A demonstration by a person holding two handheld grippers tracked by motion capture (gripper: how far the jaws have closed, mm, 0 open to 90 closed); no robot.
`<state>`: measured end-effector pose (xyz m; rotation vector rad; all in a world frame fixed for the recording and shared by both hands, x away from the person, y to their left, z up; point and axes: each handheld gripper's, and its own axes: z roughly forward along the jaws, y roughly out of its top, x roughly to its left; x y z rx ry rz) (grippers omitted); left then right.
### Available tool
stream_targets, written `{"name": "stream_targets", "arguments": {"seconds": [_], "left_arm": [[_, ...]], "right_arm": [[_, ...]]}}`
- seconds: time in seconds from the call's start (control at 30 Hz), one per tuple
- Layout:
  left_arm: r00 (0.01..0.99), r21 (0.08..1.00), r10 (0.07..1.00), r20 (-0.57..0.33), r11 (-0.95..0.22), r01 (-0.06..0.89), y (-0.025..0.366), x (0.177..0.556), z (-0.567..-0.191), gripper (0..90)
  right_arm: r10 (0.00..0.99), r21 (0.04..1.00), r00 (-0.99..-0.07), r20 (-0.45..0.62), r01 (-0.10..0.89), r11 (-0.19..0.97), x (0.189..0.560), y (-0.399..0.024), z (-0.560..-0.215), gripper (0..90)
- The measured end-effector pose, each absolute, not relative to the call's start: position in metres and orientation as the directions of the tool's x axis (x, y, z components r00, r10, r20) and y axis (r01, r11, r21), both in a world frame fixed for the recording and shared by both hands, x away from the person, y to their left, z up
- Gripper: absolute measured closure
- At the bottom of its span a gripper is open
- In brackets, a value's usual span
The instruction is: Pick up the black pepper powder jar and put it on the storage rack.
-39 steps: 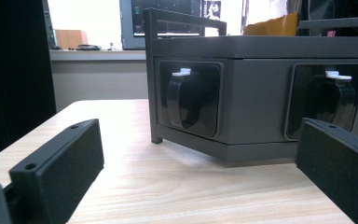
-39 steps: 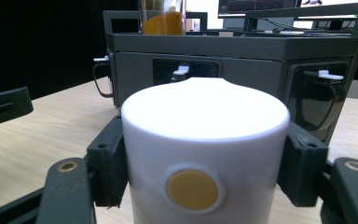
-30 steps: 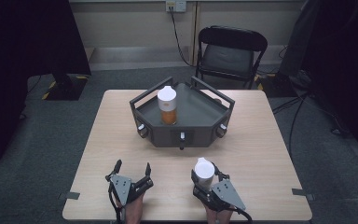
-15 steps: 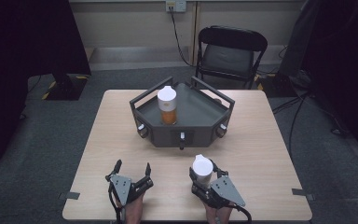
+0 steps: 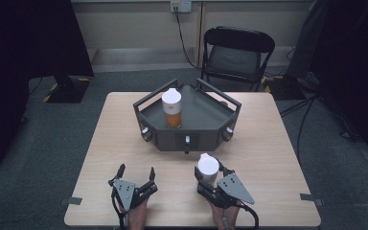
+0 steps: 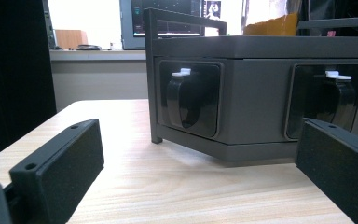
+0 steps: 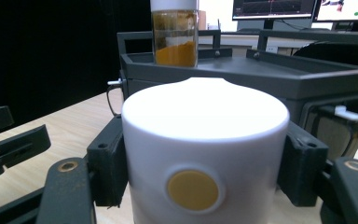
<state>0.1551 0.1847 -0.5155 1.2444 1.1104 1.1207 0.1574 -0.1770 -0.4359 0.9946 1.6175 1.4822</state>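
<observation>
Right gripper (image 5: 211, 178) jaws clamped on white-capped jar (image 5: 208, 168) near worktop's front edge, just before dark tray (image 5: 206, 125). Second jar (image 5: 171, 108) stands upright on tray's left side. Lift clear of tray rail, keep jar upright, set beside it. Left gripper (image 5: 135, 173) jaws apart, empty, front-left.

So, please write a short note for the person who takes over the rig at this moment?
Right gripper: shut on the white-capped jar, near the table's front edge.
Left gripper: open, holds nothing, at the front left.
Second jar with orange powder stands upright on the dark tray.
Done: jar gripped.
Left, probably: set the held jar on the tray beside the other.
</observation>
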Motion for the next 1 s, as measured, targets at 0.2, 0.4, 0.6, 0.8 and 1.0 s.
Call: {"name": "stream_targets", "arguments": {"seconds": [0.2,0.4,0.6,0.8,1.0], "left_arm": [[0.122,1.0,0.993,-0.008,0.011,-0.017,0.185,0.155,-0.516,0.6],[0.122,1.0,0.993,-0.008,0.01,-0.017,0.185,0.155,-0.516,0.6],[0.122,1.0,0.993,-0.008,0.01,-0.017,0.185,0.155,-0.516,0.6],[0.122,1.0,0.993,-0.008,0.01,-0.017,0.185,0.155,-0.516,0.6],[0.122,1.0,0.993,-0.008,0.01,-0.017,0.185,0.155,-0.516,0.6]], "right_arm": [[0.893,0.997,-0.45,-0.019,0.058,0.05,0.162,-0.177,-0.425,29.9],[0.889,0.996,-0.456,-0.04,0.049,0.07,0.167,-0.177,-0.415,29.9],[0.882,0.996,-0.467,-0.061,0.035,0.087,0.175,-0.176,-0.401,29.9],[0.881,0.996,-0.47,-0.059,0.03,0.083,0.181,-0.177,-0.391,29.9],[0.878,0.996,-0.473,-0.067,0.025,0.089,0.188,-0.176,-0.382,29.9]]}}
